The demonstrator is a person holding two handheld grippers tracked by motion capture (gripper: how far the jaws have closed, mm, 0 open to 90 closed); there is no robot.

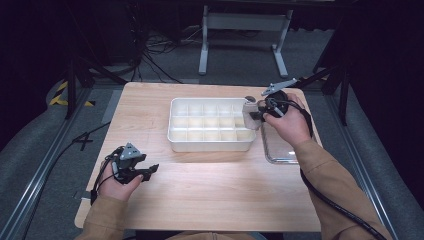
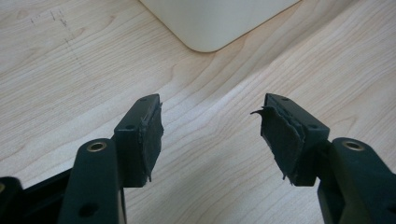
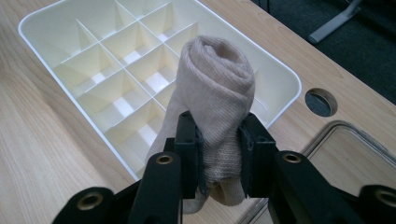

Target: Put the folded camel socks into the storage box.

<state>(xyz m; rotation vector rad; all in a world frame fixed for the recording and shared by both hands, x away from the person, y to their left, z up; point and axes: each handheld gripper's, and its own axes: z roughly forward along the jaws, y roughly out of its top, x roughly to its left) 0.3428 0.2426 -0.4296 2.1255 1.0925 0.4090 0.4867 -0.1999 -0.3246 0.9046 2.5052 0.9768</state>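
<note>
Rolled beige sock (image 3: 217,88) hangs pinched in our right gripper (image 3: 219,154) above the white divided tray's (image 3: 280,70) near corner.

We judge placement comes next: lowering the soft, ribbed roll into one square compartment. Our left gripper (image 2: 210,135) rests wide open, empty, over the pale wooden table (image 2: 70,70).

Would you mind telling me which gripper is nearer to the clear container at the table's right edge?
Right. The right gripper holds a rolled sock just above the clear container; the left gripper rests far across the table.
</note>
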